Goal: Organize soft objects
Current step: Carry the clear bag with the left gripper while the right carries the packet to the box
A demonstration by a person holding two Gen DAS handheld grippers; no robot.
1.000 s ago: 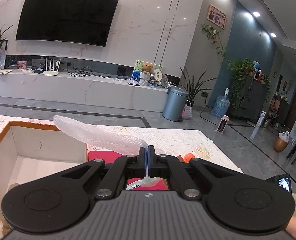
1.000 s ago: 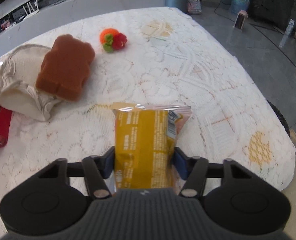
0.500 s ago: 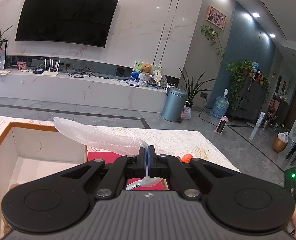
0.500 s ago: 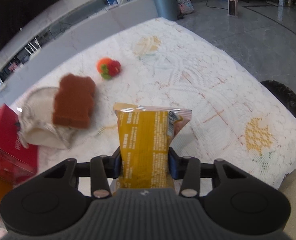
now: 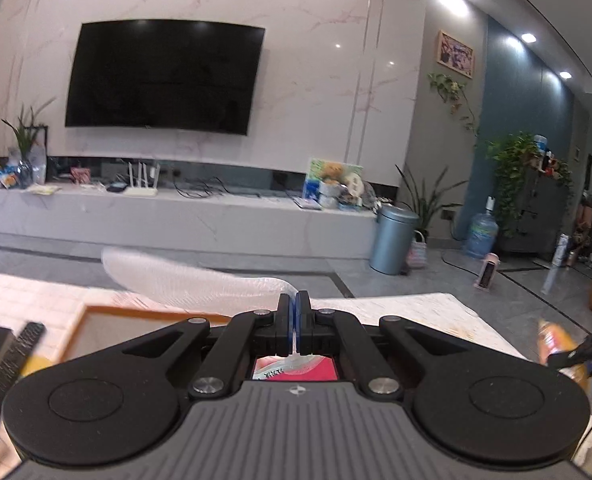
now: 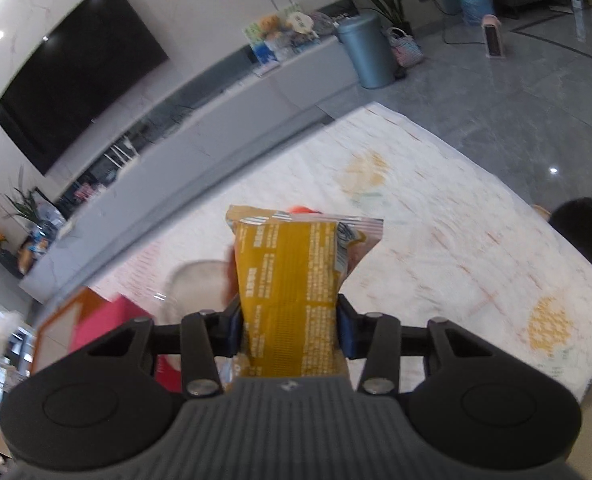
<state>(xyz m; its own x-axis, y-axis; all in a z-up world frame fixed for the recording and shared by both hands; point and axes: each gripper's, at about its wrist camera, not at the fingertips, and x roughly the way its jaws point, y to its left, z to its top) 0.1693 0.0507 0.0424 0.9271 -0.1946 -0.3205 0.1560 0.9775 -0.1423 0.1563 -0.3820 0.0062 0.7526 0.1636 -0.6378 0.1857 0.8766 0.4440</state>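
The bubble-wrap sheet [image 5: 183,280] is pinched in your left gripper [image 5: 295,322], above the box's [image 5: 95,312] rim; your right gripper [image 6: 291,328] clamps the yellow snack packet [image 6: 291,280] over the tablecloth [image 6: 456,240].

Our left gripper [image 5: 295,322] and right gripper [image 6: 291,326] look alike: ribbed grey bodies with a small emblem, black linkage arms on silver screws, round black discs, blue-padded fingers [image 6: 347,330].
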